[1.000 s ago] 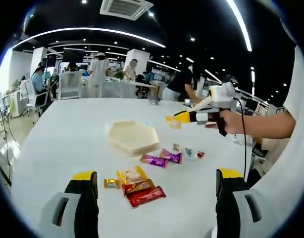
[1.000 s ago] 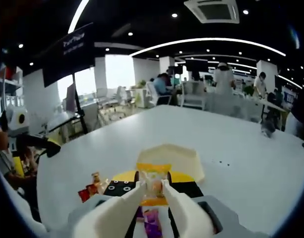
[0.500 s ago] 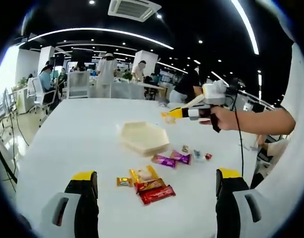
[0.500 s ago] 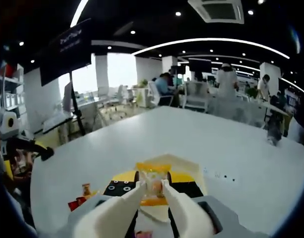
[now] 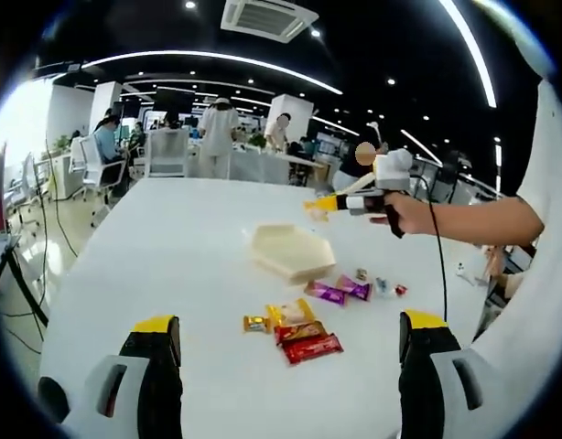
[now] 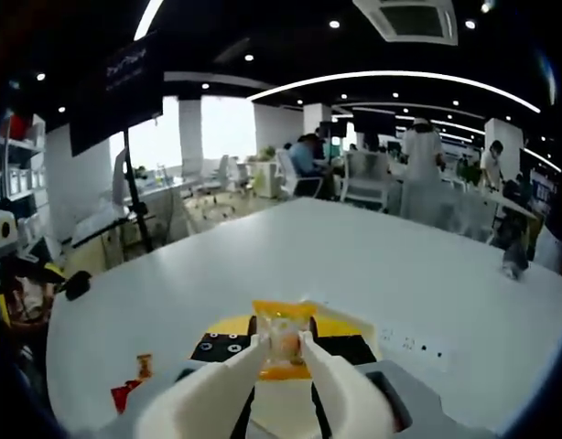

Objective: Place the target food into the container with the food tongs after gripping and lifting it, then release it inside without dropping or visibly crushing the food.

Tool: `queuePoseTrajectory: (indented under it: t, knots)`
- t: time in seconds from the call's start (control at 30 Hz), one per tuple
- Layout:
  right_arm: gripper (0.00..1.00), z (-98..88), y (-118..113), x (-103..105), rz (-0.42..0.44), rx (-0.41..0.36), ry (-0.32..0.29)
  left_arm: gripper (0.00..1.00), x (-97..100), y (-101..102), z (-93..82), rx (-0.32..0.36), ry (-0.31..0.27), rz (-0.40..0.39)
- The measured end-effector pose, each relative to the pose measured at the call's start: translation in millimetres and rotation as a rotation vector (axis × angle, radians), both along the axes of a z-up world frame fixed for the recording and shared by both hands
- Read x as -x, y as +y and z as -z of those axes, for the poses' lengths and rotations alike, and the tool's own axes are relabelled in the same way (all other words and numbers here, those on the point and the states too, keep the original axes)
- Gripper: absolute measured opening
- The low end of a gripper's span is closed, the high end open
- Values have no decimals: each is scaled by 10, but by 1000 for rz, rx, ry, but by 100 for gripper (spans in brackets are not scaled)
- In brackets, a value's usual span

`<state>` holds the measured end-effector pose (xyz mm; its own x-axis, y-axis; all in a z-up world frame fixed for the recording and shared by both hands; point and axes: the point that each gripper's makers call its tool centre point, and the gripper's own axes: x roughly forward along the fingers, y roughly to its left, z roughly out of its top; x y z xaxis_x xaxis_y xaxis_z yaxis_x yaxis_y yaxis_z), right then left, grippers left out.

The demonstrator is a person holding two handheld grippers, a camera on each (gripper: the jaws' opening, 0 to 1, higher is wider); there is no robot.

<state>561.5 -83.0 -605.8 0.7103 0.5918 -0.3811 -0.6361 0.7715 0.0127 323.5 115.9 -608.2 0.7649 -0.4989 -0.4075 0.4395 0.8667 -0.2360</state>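
Above the white tabletop (image 5: 153, 265), our right gripper (image 6: 283, 350) has its fingers clenched on a small yellow-wrapped snack (image 6: 283, 334), held in the air just over the cream hexagonal container (image 5: 290, 251). Our left gripper (image 5: 286, 366) hangs back with its fingers spread apart, grasping nothing. We judge the risk is releasing too early or off-centre: the light packet could glance off the rim and land among the loose wrapped sweets (image 5: 304, 331) beside it.

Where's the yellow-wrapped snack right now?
In the right gripper view the yellow-wrapped snack is pinched between the white tongs, low at centre. In the left gripper view it hangs above the hexagonal container on the white table.
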Motion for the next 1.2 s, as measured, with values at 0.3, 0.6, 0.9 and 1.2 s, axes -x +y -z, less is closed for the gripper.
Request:
queuePoseTrajectory:
  t: [0.3,0.6,0.9,1.2]
  knots:
    - [24,18,-9,-70,11,3,-3,100,-13,61,22,14,7,-21]
    - [27,24,51,-47,-5,-13,2,100,50,77,41,5,14,-5]
    - [28,-23,76,-20,-4,-13,-6,100,51,73,20,8,6,-7]
    - [28,-63,49,138,-17,-10,-8,100,136,-18,-12,-1,-3,33]
